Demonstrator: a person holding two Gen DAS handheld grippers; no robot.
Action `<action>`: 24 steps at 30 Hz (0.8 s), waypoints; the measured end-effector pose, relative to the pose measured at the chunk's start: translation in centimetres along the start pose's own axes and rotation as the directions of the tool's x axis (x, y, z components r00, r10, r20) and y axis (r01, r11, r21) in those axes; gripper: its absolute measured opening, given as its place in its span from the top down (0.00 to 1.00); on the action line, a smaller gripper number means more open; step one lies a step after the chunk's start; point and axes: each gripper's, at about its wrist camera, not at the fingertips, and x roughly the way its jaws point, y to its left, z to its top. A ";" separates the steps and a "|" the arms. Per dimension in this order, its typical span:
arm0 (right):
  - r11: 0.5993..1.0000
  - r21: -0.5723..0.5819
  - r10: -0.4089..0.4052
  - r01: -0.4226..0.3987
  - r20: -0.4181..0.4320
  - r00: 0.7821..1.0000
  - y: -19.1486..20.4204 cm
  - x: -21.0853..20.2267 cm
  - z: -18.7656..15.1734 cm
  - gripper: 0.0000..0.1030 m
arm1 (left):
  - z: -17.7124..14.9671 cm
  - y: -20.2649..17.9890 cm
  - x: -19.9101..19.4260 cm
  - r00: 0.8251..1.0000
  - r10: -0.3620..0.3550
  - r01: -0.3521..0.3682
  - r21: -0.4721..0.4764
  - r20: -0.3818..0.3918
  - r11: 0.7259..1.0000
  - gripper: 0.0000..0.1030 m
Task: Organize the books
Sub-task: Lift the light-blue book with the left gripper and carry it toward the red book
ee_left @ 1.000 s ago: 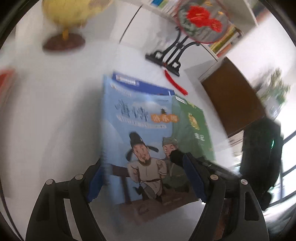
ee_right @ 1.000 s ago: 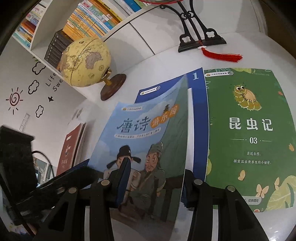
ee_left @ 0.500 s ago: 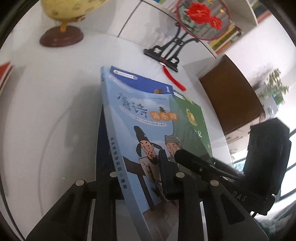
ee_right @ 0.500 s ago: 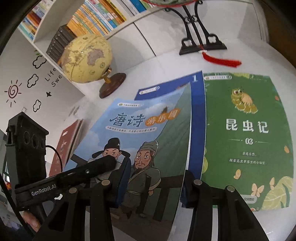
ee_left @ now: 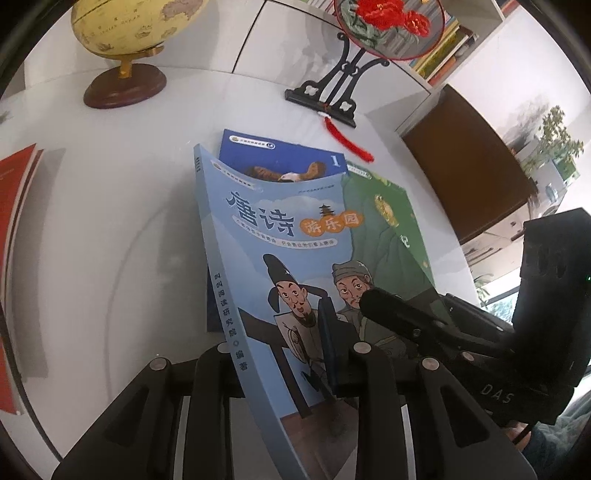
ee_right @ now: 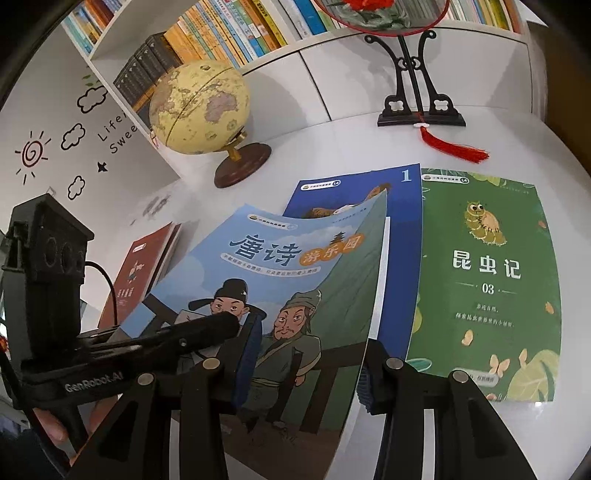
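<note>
A light blue book with two cartoon men on its cover is lifted and tilted above a dark blue book marked 1. My left gripper is shut on the light blue book's spine edge. My right gripper is shut on its opposite, open edge; the book also shows in the right wrist view. A green book lies flat to the right of the dark blue book. A red book lies at the left.
A yellow globe on a brown base stands at the back of the white table. A round fan on a black stand with a red tassel stands behind the books. A full bookshelf lines the wall.
The left gripper has moved in from an open stance around the light blue book's near edge and shut on its spine edge. The book stands steeper now. The right gripper has kept its hold.
</note>
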 end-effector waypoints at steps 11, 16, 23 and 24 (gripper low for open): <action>0.998 0.016 0.052 -0.053 0.059 0.997 1.6 -2.6 2.7 0.56 | 2.3 -2.2 -5.4 0.988 -0.099 0.097 0.018 0.123 0.995 0.78; 0.997 -0.047 0.061 -0.056 0.108 0.992 5.2 -4.1 3.9 0.56 | 2.4 -1.3 -8.6 0.979 -0.092 0.089 0.023 0.180 0.996 0.78; 0.988 -0.129 0.102 -0.084 0.144 0.984 11.3 -4.4 4.5 0.56 | 1.6 1.6 -14.4 0.962 -0.020 0.019 0.004 0.273 1.000 0.78; 0.985 -0.145 0.113 -0.092 0.146 0.983 12.3 -4.3 4.6 0.56 | 1.6 2.5 -15.2 0.959 -0.002 0.003 -0.004 0.283 1.000 0.78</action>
